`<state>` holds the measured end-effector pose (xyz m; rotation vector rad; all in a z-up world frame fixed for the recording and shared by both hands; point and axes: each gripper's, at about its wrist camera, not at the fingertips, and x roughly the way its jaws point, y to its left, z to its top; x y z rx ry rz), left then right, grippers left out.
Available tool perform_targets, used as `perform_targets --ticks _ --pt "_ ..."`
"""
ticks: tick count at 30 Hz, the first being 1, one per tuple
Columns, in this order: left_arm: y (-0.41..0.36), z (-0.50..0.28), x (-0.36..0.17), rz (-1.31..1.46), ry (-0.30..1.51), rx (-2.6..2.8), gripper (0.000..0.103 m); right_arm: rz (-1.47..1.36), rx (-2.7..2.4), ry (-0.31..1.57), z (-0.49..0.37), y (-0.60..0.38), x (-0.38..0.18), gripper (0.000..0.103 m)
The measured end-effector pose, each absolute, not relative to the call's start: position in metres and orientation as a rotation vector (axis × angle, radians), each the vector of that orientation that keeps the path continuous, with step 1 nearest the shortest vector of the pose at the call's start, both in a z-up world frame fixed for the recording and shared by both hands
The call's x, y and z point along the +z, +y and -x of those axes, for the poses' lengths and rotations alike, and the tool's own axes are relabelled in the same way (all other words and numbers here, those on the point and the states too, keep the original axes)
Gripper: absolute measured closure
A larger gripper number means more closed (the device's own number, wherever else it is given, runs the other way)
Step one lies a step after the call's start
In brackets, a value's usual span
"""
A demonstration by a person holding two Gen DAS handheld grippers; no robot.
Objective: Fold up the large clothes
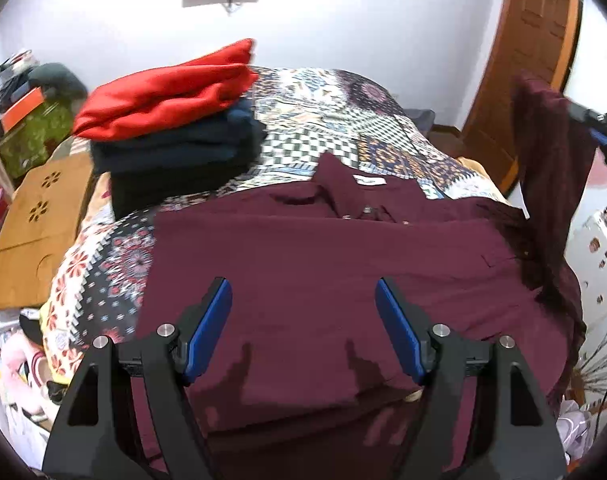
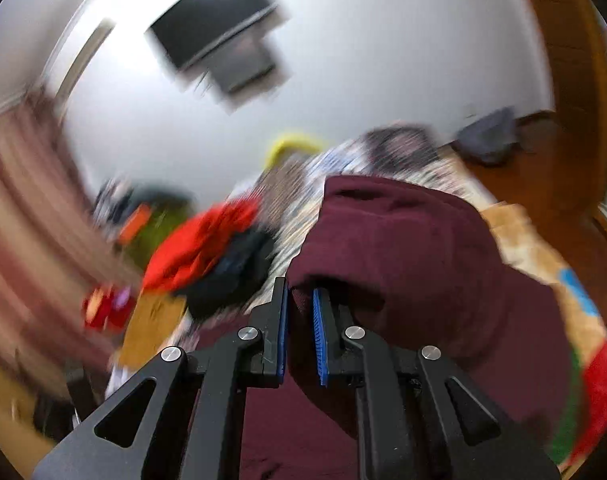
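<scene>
Dark red cloth is what I am folding: a big shirt (image 1: 327,264) lies flat on my bed, collar at the far end. My right tongs (image 2: 301,300) are pinched tight on one part of the shirt, and that part hangs up in the air at the right side. That view is very blurry. My left tongs (image 1: 303,312) hang over the middle of the shirt with the blue pads (image 1: 209,332) wide apart and nothing between them. Under the shirt is a bedspread (image 1: 335,120) with many patterns. Farther back on the left sits a pile of folded clothes (image 1: 171,120), red on top, dark ones below. Behind is a white wall (image 1: 343,20) and a brown door (image 1: 531,48).
</scene>
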<state>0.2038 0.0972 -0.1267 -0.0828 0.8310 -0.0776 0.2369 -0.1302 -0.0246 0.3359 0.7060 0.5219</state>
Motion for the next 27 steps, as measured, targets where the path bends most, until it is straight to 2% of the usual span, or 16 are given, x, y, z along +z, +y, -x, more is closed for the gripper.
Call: perform_targets --ticks 5,7,12,14,15,16,19,22,24,26,27 --pt "0.129 -0.190 -0.129 0.127 0.832 -0.020 0.030 -0.198 0.638 0.924 -0.245 -0.048 -0.085 0.092" --pt "0.138 -0.186 -0.131 0.132 0.839 0.003 0.030 -0.167 0.653 1.019 -0.246 -0.032 -0.111 0.089" --pt "0.143 -0.181 -0.136 0.109 0.863 0.030 0.030 -0.157 0.682 1.123 -0.243 -0.038 -0.122 0.086" --pt "0.138 -0.185 -0.137 0.099 0.870 0.027 0.030 -0.141 0.690 1.093 -0.235 -0.046 -0.108 0.072" --pt "0.135 -0.186 -0.137 0.096 0.871 0.023 0.030 -0.136 0.682 1.063 -0.232 -0.054 -0.100 0.060" --pt "0.131 -0.189 -0.136 0.091 0.870 0.017 0.030 -0.131 0.671 1.034 -0.229 -0.059 -0.092 0.051" --pt "0.112 -0.195 -0.129 0.063 0.856 -0.016 0.030 -0.115 0.585 0.893 -0.221 -0.092 -0.064 0.037" --pt "0.084 -0.204 -0.118 0.009 0.837 -0.061 0.029 -0.114 0.476 0.795 -0.218 -0.128 -0.048 0.028" --pt "0.063 -0.210 -0.111 -0.034 0.825 -0.096 0.024 -0.118 0.413 0.758 -0.217 -0.151 -0.040 0.027" --pt "0.041 -0.215 -0.105 -0.084 0.805 -0.128 0.015 -0.128 0.343 0.736 -0.216 -0.178 -0.037 0.027" --pt "0.029 -0.217 -0.103 -0.111 0.795 -0.147 0.014 -0.135 0.305 0.734 -0.216 -0.193 -0.038 0.027"
